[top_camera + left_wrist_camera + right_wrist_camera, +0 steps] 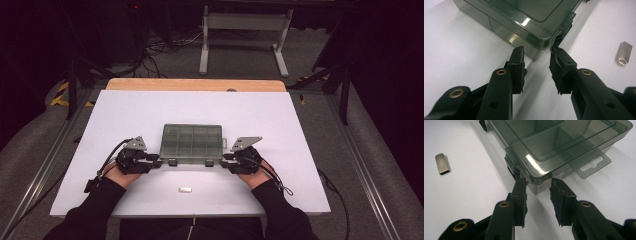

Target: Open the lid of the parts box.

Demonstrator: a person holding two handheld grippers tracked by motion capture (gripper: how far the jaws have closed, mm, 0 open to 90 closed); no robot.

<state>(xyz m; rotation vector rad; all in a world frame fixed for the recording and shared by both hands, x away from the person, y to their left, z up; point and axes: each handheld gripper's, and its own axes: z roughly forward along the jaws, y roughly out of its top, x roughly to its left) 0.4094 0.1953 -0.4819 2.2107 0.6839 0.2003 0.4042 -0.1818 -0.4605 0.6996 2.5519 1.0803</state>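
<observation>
Left gripper (536, 53) and right gripper (539, 185), jaws spread and pinching nothing, each straddling a near corner of the closed box (192, 141) mid-table, tips at its edges, small metal piece (185, 189) lying apart nearer the front edge, bare white table (300, 120) all around.

Bright table (125, 115) against dark surroundings, overhead glare on the box lid (534, 161), soft foreground blur.
</observation>
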